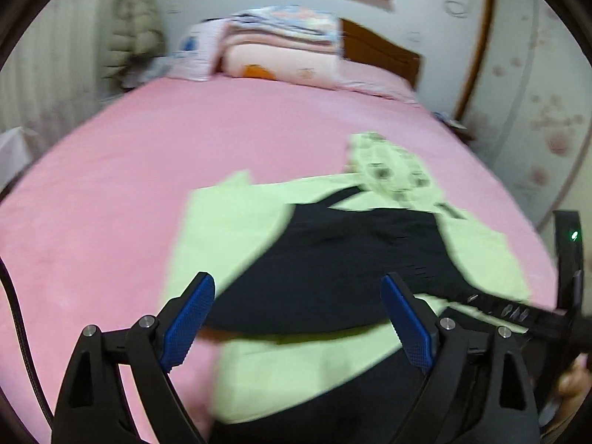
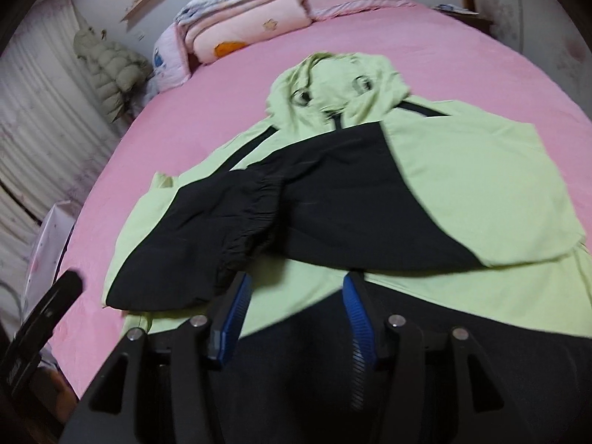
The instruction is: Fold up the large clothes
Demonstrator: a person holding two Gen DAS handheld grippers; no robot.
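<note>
A light green and black hooded jacket [image 2: 462, 185] lies flat on the pink bed [image 2: 425, 48], hood [image 2: 333, 81] toward the pillows. Both sleeves are folded in across the body, the left one with its black elastic cuff [image 2: 255, 214] near the middle. My right gripper [image 2: 296, 303] is open and empty just above the jacket's black lower part. My left gripper [image 1: 299, 318] is open and empty over the jacket [image 1: 236, 229] at its left side. The right gripper's body [image 1: 569, 259] shows at the left wrist view's right edge.
Folded quilts and pillows [image 1: 281, 48] are stacked at the head of the bed by the wooden headboard [image 1: 381, 51]. A puffy coat [image 1: 133, 26] hangs on the left wall. A white bag [image 2: 48, 236] stands beside the bed. A wardrobe with a floral front [image 1: 547, 118] is on the right.
</note>
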